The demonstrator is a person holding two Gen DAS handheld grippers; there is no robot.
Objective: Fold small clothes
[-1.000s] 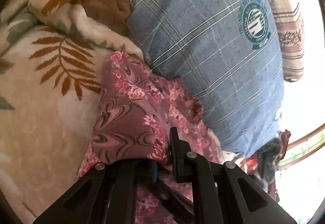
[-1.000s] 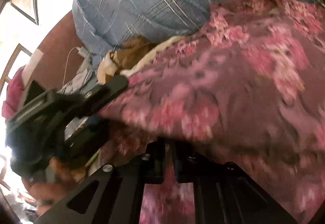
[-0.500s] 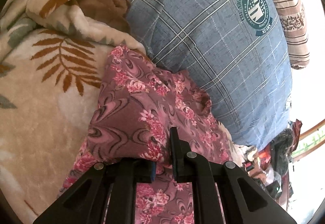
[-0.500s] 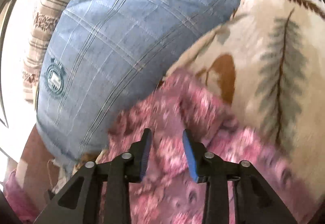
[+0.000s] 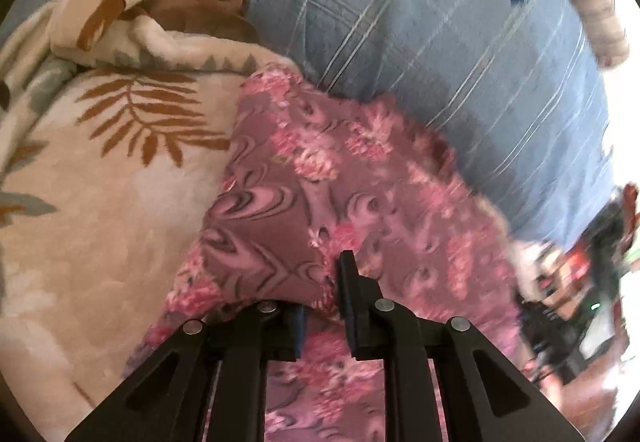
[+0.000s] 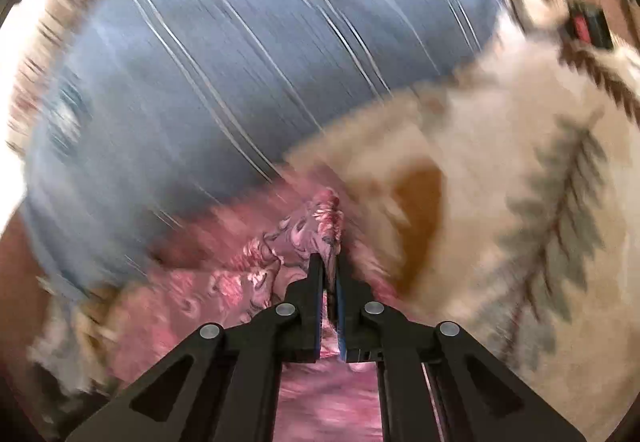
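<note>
I had the pink floral garment (image 5: 320, 177) lying at the centre of both views, on the leaf-print blanket (image 5: 100, 209) and up against the blue checked pillow (image 5: 400, 21). My right gripper (image 6: 329, 270) was clamped tight on a raised ridge of that cloth. The left gripper (image 5: 324, 282) was opening, its jaws a little apart with a fold draped between them. I judged the fold needed the right's pinch kept firm and the left drawn clear without dragging the layer

Rumpled pink floral garment (image 5: 320, 177), seemingly part-folded
</note>
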